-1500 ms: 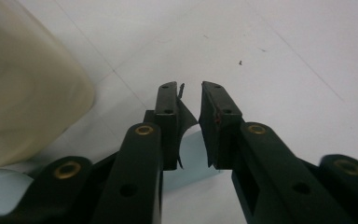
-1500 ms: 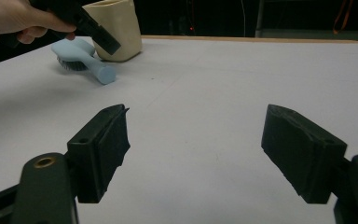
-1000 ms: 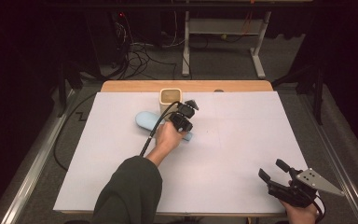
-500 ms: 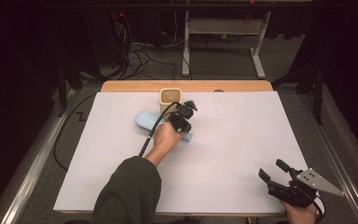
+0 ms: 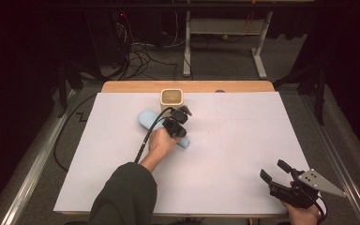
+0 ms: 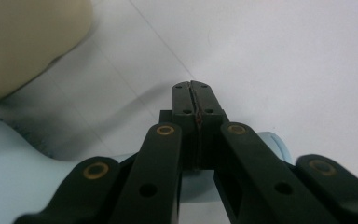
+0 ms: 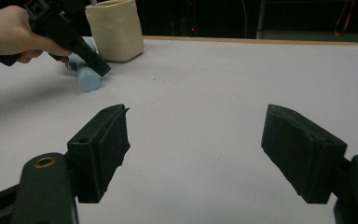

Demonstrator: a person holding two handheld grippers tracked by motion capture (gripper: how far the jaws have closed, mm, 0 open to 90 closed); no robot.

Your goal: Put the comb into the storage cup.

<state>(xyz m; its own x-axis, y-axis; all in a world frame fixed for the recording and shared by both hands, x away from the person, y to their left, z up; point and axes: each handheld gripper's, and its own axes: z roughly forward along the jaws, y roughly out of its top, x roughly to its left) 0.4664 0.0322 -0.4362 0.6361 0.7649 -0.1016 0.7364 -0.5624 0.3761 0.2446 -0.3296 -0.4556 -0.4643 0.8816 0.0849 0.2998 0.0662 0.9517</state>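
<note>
1. Left of centre in the high view, a dark-sleeved forearm rises from the bottom edge to the left claw, which sits in the middle of the frame, its black cable looping back along the hand.
2. In the left gripper view that claw's two black jaws are pressed together with nothing visible between the pads; their tips hang over the white bench cover.
3. Directly beneath the left claw lies a light-blue bottle-like object, on its side on the bench; in the high view its wide rounded end points to the upper left and its narrow end pokes out lower right of the hand. In the left gripper view its pale blue body runs along the lower left, under the jaws.
4. Just above it in the high view stands a cream square-topped cup, upright, near the bench's far wooden edge; the blue object's wide end lies just beside it, and whether they touch cannot be told.
5. At the lower right corner of the high view, the right claw rests at the bench's near edge, well apart from the blue object.
6. In the right gripper view its jaws stand wide apart, with only bare bench between them.
</note>
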